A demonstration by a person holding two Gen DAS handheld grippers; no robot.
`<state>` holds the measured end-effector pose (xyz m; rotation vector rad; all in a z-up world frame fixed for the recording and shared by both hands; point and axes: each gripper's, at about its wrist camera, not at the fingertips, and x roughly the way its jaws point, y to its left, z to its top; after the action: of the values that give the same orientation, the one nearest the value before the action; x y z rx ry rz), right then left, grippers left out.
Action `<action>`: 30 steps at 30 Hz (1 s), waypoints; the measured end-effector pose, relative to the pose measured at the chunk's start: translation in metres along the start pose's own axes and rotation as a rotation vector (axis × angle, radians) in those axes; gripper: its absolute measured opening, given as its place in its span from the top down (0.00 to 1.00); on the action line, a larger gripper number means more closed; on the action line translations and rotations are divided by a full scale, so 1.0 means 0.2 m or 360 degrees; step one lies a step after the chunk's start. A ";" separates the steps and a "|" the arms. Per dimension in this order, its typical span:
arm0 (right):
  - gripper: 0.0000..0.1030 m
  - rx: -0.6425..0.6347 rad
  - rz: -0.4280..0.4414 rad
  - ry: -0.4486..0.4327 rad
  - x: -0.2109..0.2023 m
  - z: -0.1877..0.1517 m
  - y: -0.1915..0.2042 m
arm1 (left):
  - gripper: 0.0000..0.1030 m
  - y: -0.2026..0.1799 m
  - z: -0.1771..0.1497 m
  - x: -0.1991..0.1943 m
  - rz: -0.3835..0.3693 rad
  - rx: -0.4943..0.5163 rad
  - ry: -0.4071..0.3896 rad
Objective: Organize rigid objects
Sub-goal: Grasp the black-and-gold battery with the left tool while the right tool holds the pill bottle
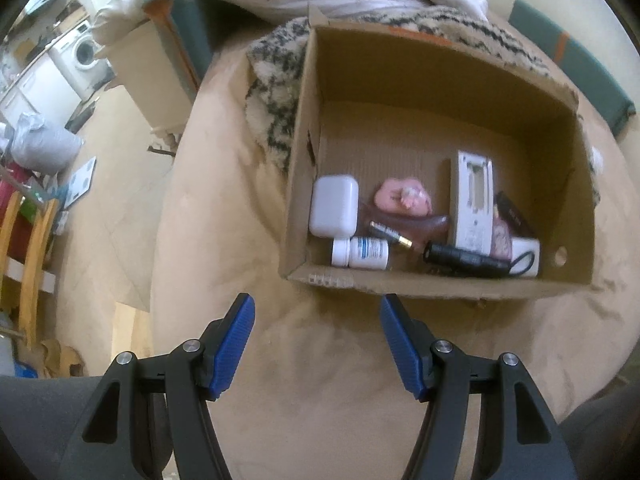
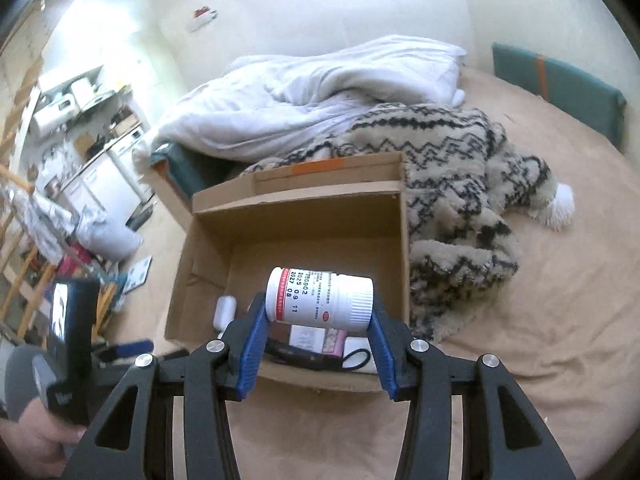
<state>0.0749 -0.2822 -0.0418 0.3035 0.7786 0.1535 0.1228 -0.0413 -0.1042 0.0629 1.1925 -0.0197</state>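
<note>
The white plastic pill bottle (image 2: 320, 298) lies sideways, pinched in the right gripper (image 2: 318, 316) above the brown cardboard box (image 2: 208, 240). Best carry it over bare floor, lower, then release. Left gripper (image 1: 316, 344) hangs spread, empty.

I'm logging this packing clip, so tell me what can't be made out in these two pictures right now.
- Right wrist view: the held white bottle and right gripper cover most of the cardboard box floor.
- Left wrist view: the tall white device hides part of the pink item behind it.
- Left wrist view: the label on the small pill bottle is too blurred to read.
- Left wrist view: the left gripper is empty; the person's hands are out of frame.
</note>
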 end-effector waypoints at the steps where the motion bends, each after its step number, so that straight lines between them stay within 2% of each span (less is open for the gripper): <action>1: 0.52 0.0055 0.0036 0.0007 0.01 0.00 -0.02 | 0.40 -0.01 -0.01 0.02 0.0002 0.0016 0.0015; 5: 0.52 0.0117 0.0010 0.0047 0.04 -0.01 -0.07 | 0.40 -0.07 -0.06 0.07 -0.0039 0.0087 0.0065; 10: 0.52 0.0205 0.0047 0.0142 0.11 -0.02 -0.11 | 0.40 -0.27 -0.12 0.10 -0.0173 0.0329 0.0069; 14: 0.52 0.0244 0.0104 0.0164 0.13 -0.02 -0.13 | 0.40 -0.45 -0.13 0.19 -0.0316 0.0505 0.0125; 17: 0.52 0.0244 0.0112 0.0164 0.13 -0.01 -0.14 | 0.40 -0.52 -0.11 0.28 -0.0365 0.0506 0.0147; 22: 0.52 0.0261 0.0120 0.0174 0.12 -0.01 -0.15 | 0.40 -0.61 -0.11 0.43 -0.0373 0.0559 0.0181; 25: 0.52 0.0285 0.0120 0.0187 0.13 -0.01 -0.17 | 0.40 -0.63 -0.09 0.45 -0.0371 0.0543 0.0120; 30: 0.52 0.0295 0.0142 0.0208 0.15 -0.01 -0.17 | 0.41 -0.62 -0.06 0.48 -0.0384 0.0529 0.0098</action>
<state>0.0957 -0.3060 -0.0734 0.5083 0.9115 0.1872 0.1417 -0.1620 -0.2026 0.2120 1.2432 -0.4309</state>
